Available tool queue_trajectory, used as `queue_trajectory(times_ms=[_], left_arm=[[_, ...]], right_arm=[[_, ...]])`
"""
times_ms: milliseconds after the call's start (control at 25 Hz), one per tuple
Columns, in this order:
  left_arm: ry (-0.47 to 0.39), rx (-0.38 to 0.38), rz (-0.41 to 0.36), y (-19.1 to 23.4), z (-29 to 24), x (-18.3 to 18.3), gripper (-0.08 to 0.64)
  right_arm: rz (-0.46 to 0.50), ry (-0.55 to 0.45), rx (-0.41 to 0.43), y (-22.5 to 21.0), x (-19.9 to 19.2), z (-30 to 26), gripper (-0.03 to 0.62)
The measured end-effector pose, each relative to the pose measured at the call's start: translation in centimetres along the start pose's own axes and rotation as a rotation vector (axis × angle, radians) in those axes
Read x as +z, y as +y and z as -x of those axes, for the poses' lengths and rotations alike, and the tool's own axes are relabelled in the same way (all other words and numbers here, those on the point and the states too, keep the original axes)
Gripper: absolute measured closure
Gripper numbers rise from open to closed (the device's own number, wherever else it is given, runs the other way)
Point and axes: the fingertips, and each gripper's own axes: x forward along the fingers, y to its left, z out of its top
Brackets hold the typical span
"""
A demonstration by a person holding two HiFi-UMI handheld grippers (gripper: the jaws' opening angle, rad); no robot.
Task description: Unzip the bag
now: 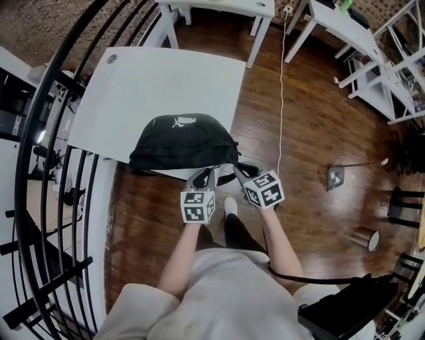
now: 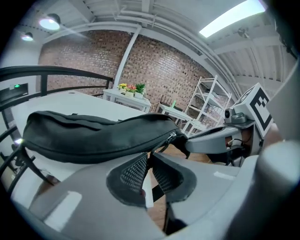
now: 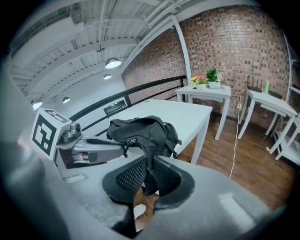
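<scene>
A black waist bag (image 1: 182, 143) lies at the near edge of the white table (image 1: 159, 80). Both grippers meet at its near right end. My left gripper (image 1: 204, 176) is shut on the thin black zipper pull (image 2: 161, 146), which runs down from the metal slider (image 2: 174, 136) into its pads (image 2: 149, 161). My right gripper (image 1: 236, 172) is shut on the bag's end strap (image 3: 151, 159) and holds that end a little raised. In the right gripper view (image 3: 150, 172) the left gripper's tips sit at the slider (image 3: 130, 141). The zip looks closed along the bag's top.
A black curved railing (image 1: 40, 166) runs along the left. Behind stand more white tables (image 1: 226, 6) and a white shelf rack (image 1: 385, 73). A white cable (image 1: 281, 99) hangs over the wooden floor on the right. The person's white shoe (image 1: 230, 204) shows below the grippers.
</scene>
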Motion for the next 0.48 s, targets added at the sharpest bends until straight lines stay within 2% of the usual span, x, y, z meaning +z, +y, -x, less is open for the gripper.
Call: queue_trajectory(times_ms=[120, 240, 360, 480], left_arm=[[0.004, 0.01, -0.018, 1.3, 1.0, 0.1, 0.511], [0.018, 0.06, -0.013, 4.2, 1.7, -0.5, 0.511], [0.03, 0.157, 0.038, 9.0, 3.1, -1.1, 0.511], [0.036, 0.287, 0.07, 15.8, 5.4, -1.8, 0.511]], right_arm=[[-0.007, 0.014, -0.019, -0.6, -0.7, -0.1, 0.555], [-0.042, 0.004, -0.043, -1.0, -1.4, -0.6, 0.555], [-0.066, -0.006, -0.073, -1.4, -1.8, -1.1, 0.555], [-0.085, -0.015, -0.114, -2.0, -1.8, -1.5, 0.555]])
